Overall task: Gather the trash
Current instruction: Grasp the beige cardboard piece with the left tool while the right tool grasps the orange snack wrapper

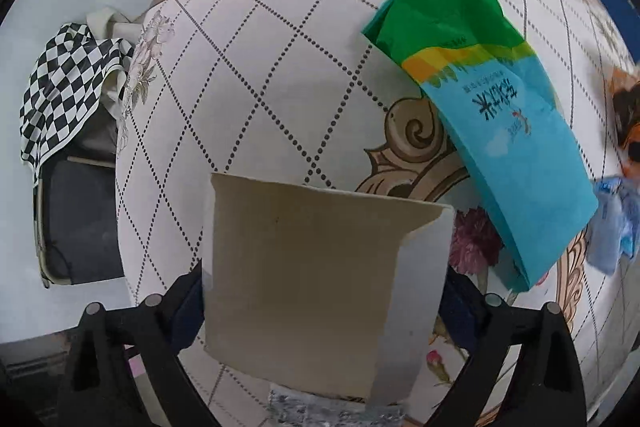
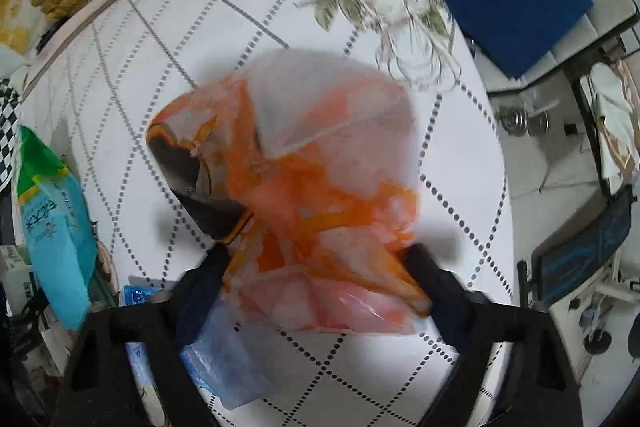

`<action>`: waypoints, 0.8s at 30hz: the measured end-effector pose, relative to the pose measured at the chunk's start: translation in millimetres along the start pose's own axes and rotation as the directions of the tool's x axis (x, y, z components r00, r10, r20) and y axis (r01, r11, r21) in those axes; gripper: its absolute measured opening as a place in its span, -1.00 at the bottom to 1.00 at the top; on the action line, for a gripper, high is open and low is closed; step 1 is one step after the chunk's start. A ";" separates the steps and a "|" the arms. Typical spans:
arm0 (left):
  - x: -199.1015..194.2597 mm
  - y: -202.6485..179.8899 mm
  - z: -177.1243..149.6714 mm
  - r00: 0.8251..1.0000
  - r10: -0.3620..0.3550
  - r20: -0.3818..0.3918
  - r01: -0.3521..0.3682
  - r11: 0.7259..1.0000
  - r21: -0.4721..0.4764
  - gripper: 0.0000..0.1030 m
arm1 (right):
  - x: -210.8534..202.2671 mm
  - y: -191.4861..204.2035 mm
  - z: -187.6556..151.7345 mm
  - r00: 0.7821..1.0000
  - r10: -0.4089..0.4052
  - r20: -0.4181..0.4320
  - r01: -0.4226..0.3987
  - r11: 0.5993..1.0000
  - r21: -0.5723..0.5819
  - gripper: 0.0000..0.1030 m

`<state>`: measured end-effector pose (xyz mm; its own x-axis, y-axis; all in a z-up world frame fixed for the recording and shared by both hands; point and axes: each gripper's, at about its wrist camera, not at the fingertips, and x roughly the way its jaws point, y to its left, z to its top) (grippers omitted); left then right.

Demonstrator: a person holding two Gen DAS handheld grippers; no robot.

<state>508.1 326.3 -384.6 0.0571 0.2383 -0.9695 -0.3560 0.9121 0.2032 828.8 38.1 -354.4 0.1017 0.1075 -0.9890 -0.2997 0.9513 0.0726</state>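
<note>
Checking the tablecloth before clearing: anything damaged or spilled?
No spill shows. The cardboard piece has a torn corner exposing a grey layer, and the orange wrapper lies crumpled. The blue-green bag lies flat, askew.

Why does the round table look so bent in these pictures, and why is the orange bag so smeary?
Left wrist view: the fisheye lens bows the table edge into an arc; the cardboard piece and blue-green packet stay fairly sharp. Right wrist view: same bending, but motion blur smears the orange bag, with soft shadows beside the fingertips.
</note>
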 end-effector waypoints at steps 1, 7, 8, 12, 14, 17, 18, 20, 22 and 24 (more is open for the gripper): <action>-1.7 -0.6 0.3 1.000 -0.002 0.010 0.002 1.000 -0.005 0.77 | -2.1 0.8 -0.4 1.000 0.008 0.005 -0.008 1.000 -0.005 0.32; -23.3 -7.6 -5.9 0.999 0.003 0.051 0.001 0.997 -0.079 0.75 | -29.9 0.4 -8.9 0.996 0.060 0.065 -0.059 0.998 -0.019 -0.67; -31.8 -9.0 -11.4 0.998 0.011 0.066 -0.004 0.994 -0.105 0.75 | -33.4 -2.2 -12.6 0.995 0.074 0.067 -0.073 0.997 -0.015 -0.68; -64.2 -18.8 -27.9 0.991 0.029 0.128 -0.008 0.986 -0.166 0.75 | -51.0 -12.0 -31.6 0.990 0.098 0.098 -0.098 0.995 -0.006 -0.76; -79.1 -17.8 -40.3 0.986 0.041 0.161 -0.009 0.980 -0.196 0.75 | -62.8 -12.7 -43.9 0.988 0.105 0.117 -0.105 0.994 -0.002 -0.78; -104.6 -22.0 -63.9 0.979 0.032 0.200 0.019 0.969 -0.247 0.75 | -87.9 -7.9 -75.9 0.982 0.124 0.141 -0.125 0.992 0.000 -0.81; -110.4 -22.4 -70.2 0.977 0.026 0.212 0.029 0.967 -0.254 0.75 | -94.1 -6.9 -84.2 0.981 0.129 0.147 -0.130 0.992 0.001 -0.82; -129.0 -26.4 -91.9 0.971 0.018 0.238 0.050 0.960 -0.276 0.75 | -110.0 -4.0 -109.7 0.976 0.149 0.159 -0.150 0.989 -0.001 -0.83; -143.8 -27.6 -112.1 0.964 0.005 0.264 0.075 0.954 -0.290 0.75 | -127.6 -1.4 -139.9 0.972 0.165 0.169 -0.167 0.986 -0.007 -0.83; -160.6 -26.3 -138.6 0.954 -0.023 0.298 0.119 0.944 -0.307 0.75 | -142.2 5.2 -169.0 0.967 0.181 0.181 -0.180 0.983 -0.019 -0.83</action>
<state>379.0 217.8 -253.2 0.3408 0.3058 -0.8890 -0.6159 0.7870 0.0346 652.5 -21.0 -235.2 0.2156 0.3279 -0.9198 -0.3308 0.9108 0.2471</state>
